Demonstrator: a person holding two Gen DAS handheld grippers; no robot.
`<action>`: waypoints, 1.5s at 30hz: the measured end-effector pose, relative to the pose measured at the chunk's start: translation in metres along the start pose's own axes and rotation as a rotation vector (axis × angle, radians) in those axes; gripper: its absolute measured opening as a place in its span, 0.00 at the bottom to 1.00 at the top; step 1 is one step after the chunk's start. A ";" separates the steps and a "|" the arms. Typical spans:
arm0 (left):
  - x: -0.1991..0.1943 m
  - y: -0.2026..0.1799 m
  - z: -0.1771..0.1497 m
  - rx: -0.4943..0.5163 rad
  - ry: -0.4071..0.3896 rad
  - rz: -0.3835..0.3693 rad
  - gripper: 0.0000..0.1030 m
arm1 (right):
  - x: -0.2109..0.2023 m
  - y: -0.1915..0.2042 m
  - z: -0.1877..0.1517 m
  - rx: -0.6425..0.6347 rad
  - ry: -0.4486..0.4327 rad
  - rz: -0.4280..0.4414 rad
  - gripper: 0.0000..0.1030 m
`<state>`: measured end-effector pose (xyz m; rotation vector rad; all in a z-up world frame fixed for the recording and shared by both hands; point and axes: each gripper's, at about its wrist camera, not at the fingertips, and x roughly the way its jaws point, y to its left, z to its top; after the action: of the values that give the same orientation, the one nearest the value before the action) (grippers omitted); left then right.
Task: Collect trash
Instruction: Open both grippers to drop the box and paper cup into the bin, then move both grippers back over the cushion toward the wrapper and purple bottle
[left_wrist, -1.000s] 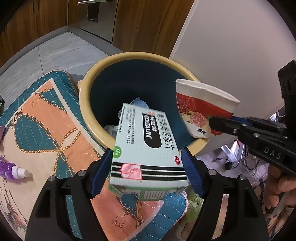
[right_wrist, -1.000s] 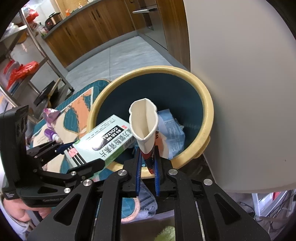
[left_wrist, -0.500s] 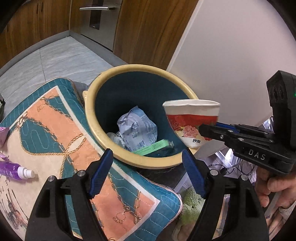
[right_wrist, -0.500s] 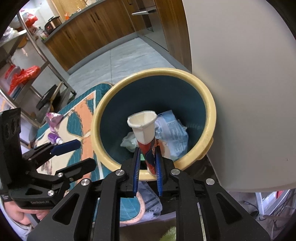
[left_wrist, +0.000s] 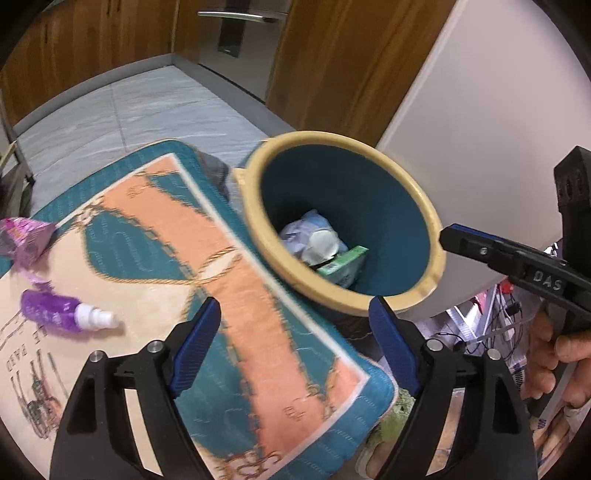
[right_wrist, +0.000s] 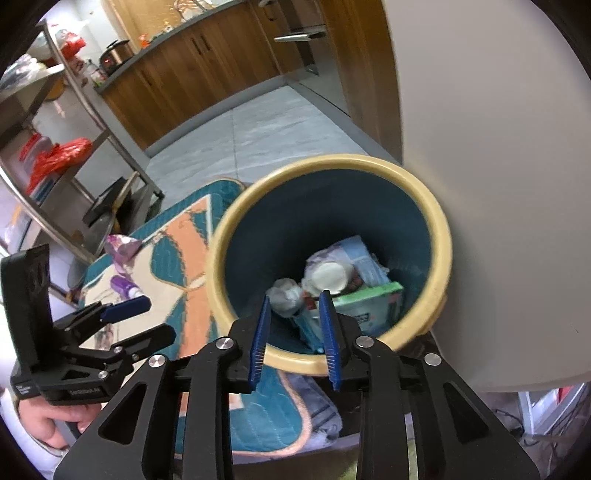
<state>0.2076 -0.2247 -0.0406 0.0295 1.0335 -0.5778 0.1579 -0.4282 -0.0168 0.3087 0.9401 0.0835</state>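
Note:
A blue bin with a cream rim (left_wrist: 424, 206) (right_wrist: 441, 236) stands beside the patterned mat. Inside lie the paper cup (left_wrist: 323, 243) (right_wrist: 330, 275), the green medicine box (left_wrist: 341, 260) (right_wrist: 373, 297) and crumpled paper (right_wrist: 284, 295). My left gripper (left_wrist: 295, 339) is open and empty, over the mat's edge short of the bin. My right gripper (right_wrist: 295, 321) is open and empty above the bin's near rim; it also shows in the left wrist view (left_wrist: 465, 240). A purple spray bottle (left_wrist: 62, 314) (right_wrist: 123, 286) and a purple wrapper (left_wrist: 26, 236) (right_wrist: 122, 247) lie on the mat.
The teal and orange mat (left_wrist: 236, 280) covers the surface left of the bin. A white panel (right_wrist: 498, 184) stands right behind the bin. A metal shelf rack (right_wrist: 55, 155) and wooden cabinets (left_wrist: 332, 55) lie beyond, across a grey tiled floor.
The left gripper let the medicine box fall into the bin, then drew back. The right gripper opened and the paper cup dropped into the bin.

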 end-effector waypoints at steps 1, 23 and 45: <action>-0.003 0.005 -0.002 -0.010 -0.002 0.011 0.81 | 0.000 0.005 0.001 -0.007 -0.004 0.009 0.34; -0.086 0.137 -0.010 -0.205 -0.017 0.167 0.88 | 0.024 0.113 0.006 -0.232 0.063 0.146 0.49; -0.066 0.261 0.031 -0.346 -0.019 0.195 0.85 | 0.095 0.238 0.030 -0.561 0.240 0.230 0.55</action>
<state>0.3286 0.0174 -0.0338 -0.1776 1.0863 -0.2171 0.2532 -0.1886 -0.0043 -0.1189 1.0732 0.5946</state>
